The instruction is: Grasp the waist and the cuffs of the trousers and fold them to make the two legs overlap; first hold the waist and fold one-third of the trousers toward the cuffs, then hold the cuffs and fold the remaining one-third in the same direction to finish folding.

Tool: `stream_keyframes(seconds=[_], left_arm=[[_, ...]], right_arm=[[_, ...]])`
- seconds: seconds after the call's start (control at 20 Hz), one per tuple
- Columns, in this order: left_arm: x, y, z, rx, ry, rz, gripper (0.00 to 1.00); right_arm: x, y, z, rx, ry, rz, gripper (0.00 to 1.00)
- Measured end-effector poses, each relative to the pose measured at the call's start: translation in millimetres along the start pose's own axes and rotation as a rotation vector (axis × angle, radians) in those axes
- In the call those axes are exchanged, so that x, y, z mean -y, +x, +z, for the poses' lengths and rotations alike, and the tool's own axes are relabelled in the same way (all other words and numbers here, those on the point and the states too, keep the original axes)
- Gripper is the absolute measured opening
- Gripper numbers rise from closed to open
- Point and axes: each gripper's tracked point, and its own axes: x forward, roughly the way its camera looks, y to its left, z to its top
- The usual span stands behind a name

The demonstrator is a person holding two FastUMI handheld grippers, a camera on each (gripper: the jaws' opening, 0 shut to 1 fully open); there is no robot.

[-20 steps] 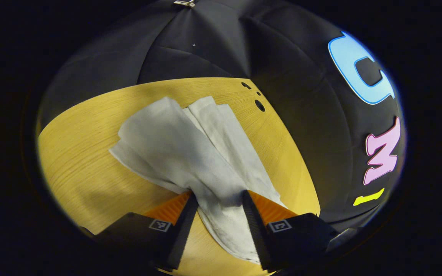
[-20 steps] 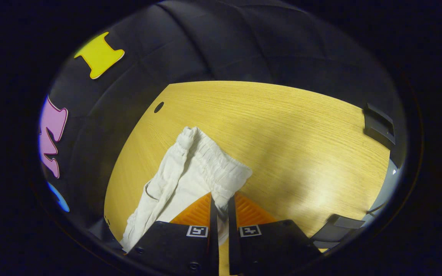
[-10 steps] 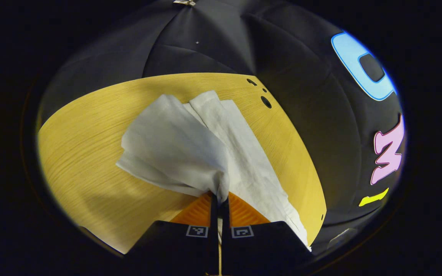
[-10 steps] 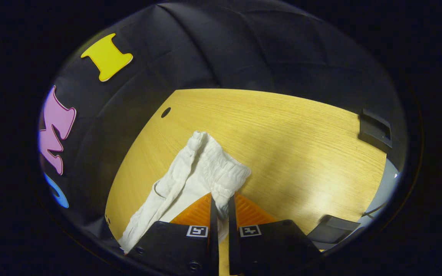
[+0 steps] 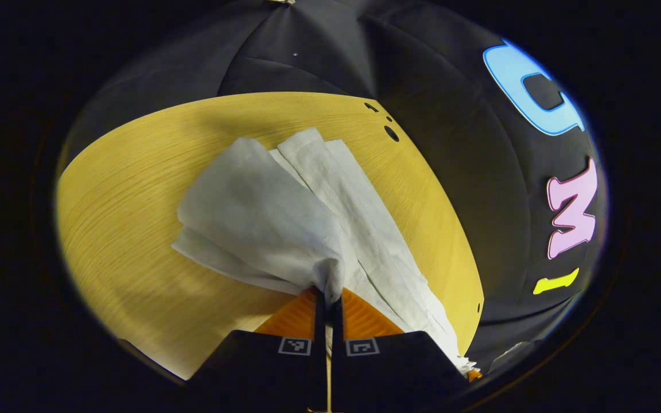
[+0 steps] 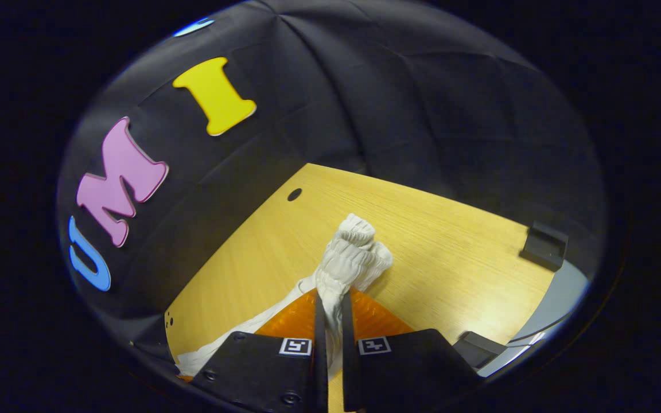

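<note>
White trousers [image 5: 307, 212] lie on the yellow wooden table [image 5: 129, 172]. In the left gripper view the two legs fan out ahead, and my left gripper [image 5: 327, 298] is shut on the cloth near the cuffs, which bunches between its fingers. In the right gripper view my right gripper [image 6: 330, 301] is shut on the gathered elastic waist [image 6: 353, 252], which is lifted and crumpled above the fingers. The rest of the trousers [image 6: 238, 338] trails down to the left, off the table top.
Black booth cloth surrounds the table [image 6: 451, 246]. A round hole [image 5: 391, 133] lies near the table's far edge, also seen as a hole [image 6: 294, 194]. Black brackets [image 6: 544, 245] sit at the table's right edge.
The left gripper closed on the cuff end a second ago and has stayed shut. The right gripper has lifted and tilted the waist up, bunching it narrower.
</note>
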Motion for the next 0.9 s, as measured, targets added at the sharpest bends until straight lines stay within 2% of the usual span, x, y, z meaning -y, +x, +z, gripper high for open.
stream_keyframes(seconds=[0.15, 0.2, 0.25, 0.3, 0.4, 0.65, 0.9], left_arm=[[-0.1, -2.1, -3.4, -0.004, -0.001, -0.010, 0.08], [-0.1, -3.2, -2.8, -0.008, 0.004, -0.014, 0.08], [0.8, -2.4, -3.5, -0.012, 0.009, -0.017, 0.08], [0.6, -2.9, -2.4, -0.016, 0.015, -0.020, 0.08], [0.7, -2.7, -1.1, -0.020, 0.020, -0.027, 0.08], [3.2, -2.0, -1.1, -0.029, 0.015, -0.049, 0.08], [3.5, -1.9, 1.6, -0.040, 0.015, -0.059, 0.08]], right_arm=[[-51.6, -22.5, 6.8, 0.037, -0.125, 0.099, 0.14], [-70.2, -26.3, 7.2, 0.042, -0.153, 0.131, 0.09], [-91.3, -29.5, 6.6, 0.041, -0.173, 0.161, 0.10], [-111.1, -32.5, 3.9, 0.036, -0.184, 0.192, 0.14], [-147.3, -38.9, -5.3, 0.024, -0.210, 0.249, 0.15], [-216.9, -44.1, -60.2, -0.058, -0.346, 0.364, 0.15], [-268.7, -49.8, -142.4, -0.159, -0.512, 0.453, 0.15]])
